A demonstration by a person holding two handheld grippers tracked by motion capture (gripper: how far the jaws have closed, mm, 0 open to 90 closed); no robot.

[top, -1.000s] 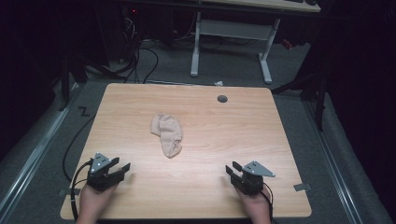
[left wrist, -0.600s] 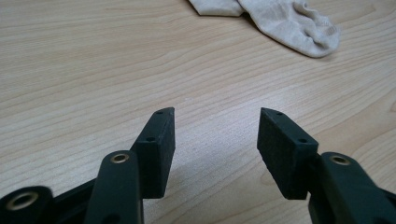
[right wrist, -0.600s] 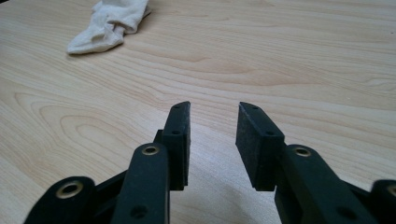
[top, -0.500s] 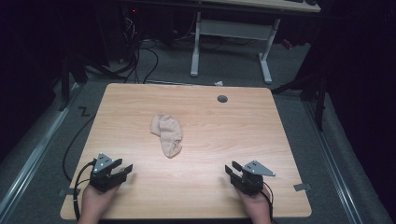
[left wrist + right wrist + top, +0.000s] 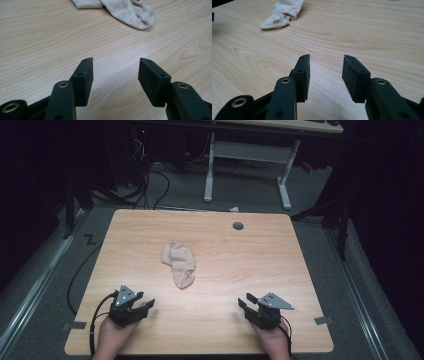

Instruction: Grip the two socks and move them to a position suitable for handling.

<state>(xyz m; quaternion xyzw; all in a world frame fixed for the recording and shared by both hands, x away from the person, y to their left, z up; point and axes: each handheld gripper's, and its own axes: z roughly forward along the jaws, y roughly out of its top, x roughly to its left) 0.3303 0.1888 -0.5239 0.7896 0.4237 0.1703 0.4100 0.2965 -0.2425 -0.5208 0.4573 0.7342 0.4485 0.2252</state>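
A crumpled beige sock (image 5: pixel 178 263) lies on the wooden table (image 5: pixel 280 265), a little left of its middle. My left gripper (image 5: pixel 149 304) rests near the front left edge, held in a hand. In the left gripper view it (image 5: pixel 115 61) is open with bare wood between the jaws, and the sock (image 5: pixel 127 10) lies ahead of it. My right gripper (image 5: pixel 243 301) sits near the front right edge. Its jaws have just been opening, and in the right gripper view it (image 5: pixel 326 58) holds nothing, with the sock (image 5: pixel 283 11) far off to the upper left.
A round cable hole (image 5: pixel 238 225) sits near the table's far edge. Behind the table stand the white legs of another desk (image 5: pixel 282 180), with cables (image 5: pixel 150 180) on the grey floor. Tape marks (image 5: pixel 322 320) lie on the floor by the front corners.
My left hand and gripper have shifted a little to the right along the front edge. The sock and the right hand have stayed where they were.
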